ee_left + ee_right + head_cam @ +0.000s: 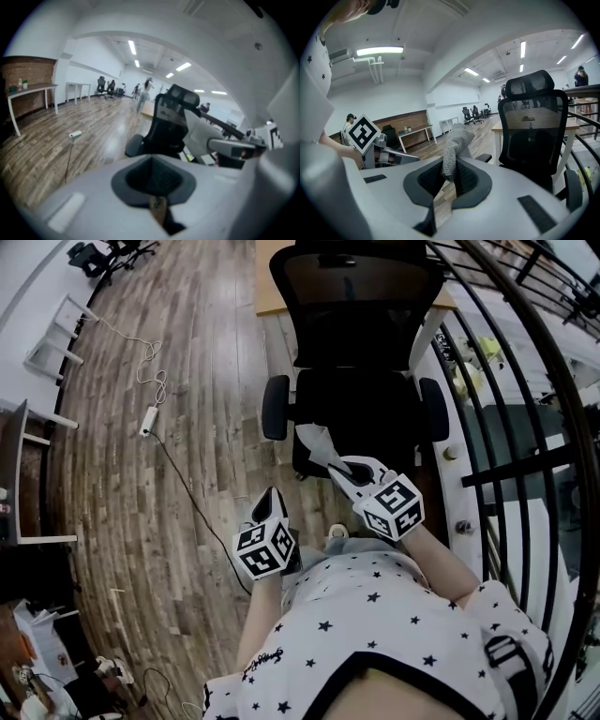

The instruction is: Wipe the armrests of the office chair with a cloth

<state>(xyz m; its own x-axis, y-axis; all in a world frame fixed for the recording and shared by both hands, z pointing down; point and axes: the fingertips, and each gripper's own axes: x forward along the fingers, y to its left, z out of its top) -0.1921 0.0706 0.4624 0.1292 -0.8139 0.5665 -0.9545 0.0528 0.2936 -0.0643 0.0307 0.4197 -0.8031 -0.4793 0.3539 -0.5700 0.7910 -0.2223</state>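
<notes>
One cloth (456,140) in right gripper (449,177)

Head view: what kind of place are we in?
Most likely an open-plan office. A black mesh office chair stands at a wooden desk on plank flooring, and the right gripper view shows more office chairs and a table under ceiling strip lights.
</notes>
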